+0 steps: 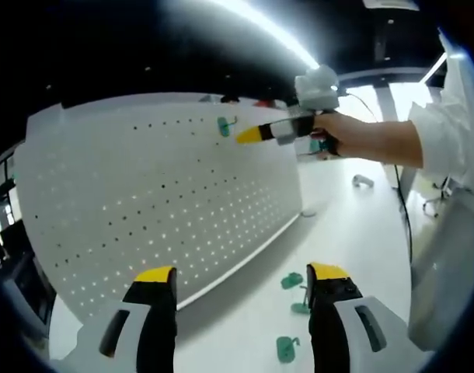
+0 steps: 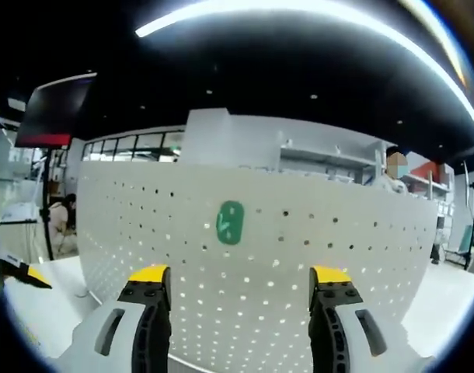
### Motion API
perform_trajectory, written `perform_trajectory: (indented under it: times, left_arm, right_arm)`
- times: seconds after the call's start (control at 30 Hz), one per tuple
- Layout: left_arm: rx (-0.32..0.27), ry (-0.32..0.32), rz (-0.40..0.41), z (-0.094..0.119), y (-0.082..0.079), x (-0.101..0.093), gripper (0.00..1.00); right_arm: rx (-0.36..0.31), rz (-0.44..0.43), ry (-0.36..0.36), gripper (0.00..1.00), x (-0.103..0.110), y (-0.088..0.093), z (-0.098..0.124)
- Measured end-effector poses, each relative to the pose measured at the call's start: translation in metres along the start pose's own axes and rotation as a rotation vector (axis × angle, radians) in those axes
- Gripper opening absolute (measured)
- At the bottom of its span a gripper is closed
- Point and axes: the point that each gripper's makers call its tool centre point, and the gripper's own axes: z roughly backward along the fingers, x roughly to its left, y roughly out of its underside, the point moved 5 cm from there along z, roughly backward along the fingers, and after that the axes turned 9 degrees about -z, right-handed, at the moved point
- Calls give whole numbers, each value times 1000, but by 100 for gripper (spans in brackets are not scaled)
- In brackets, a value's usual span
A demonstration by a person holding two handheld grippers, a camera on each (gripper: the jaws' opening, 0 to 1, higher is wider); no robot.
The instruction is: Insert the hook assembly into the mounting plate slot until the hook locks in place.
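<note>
A white pegboard mounting plate point(image 1: 151, 194) stands upright on the white table point(image 1: 353, 233). One green hook point(image 1: 224, 125) hangs on it near its upper edge; the same green hook point(image 2: 230, 222) faces the right gripper view head-on. My right gripper point(image 1: 249, 134), held by a person's hand, hovers just right of that hook, its yellow tips close together. In its own view the right gripper point(image 2: 237, 287) stands open and empty before the plate point(image 2: 299, 264). My left gripper point(image 1: 241, 284) is open low over the table. Three loose green hooks point(image 1: 292, 280) lie near it.
A small grey object point(image 1: 363, 181) lies far back on the table. A person's white sleeve point(image 1: 447, 124) reaches in from the right. A dark monitor point(image 2: 54, 109) stands at the left, with shelving point(image 2: 315, 155) behind the plate.
</note>
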Motion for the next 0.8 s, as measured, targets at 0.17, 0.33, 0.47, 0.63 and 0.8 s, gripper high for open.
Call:
perform_trajectory:
  times: [0.17,0.33,0.47,0.63,0.8]
  left_arm:
    - [5,4,-3,0,1,-1,69]
    - [9,6,-4,0,1,-2,69]
    - [14,9,-6,-1,2,-3,69]
    - [18,11,-5,-1,4,-3,69]
    - [21,13,-8,-1,5,-3,69]
  right_arm:
    - [23,3,-21,72,0,10,7]
    - [58,10,-46,69,2,22,12]
    - [85,15,-65,69,6,34,17]
    - [137,31,-102,67,14,51,24]
    - [165,33,-123,66,18,61,29]
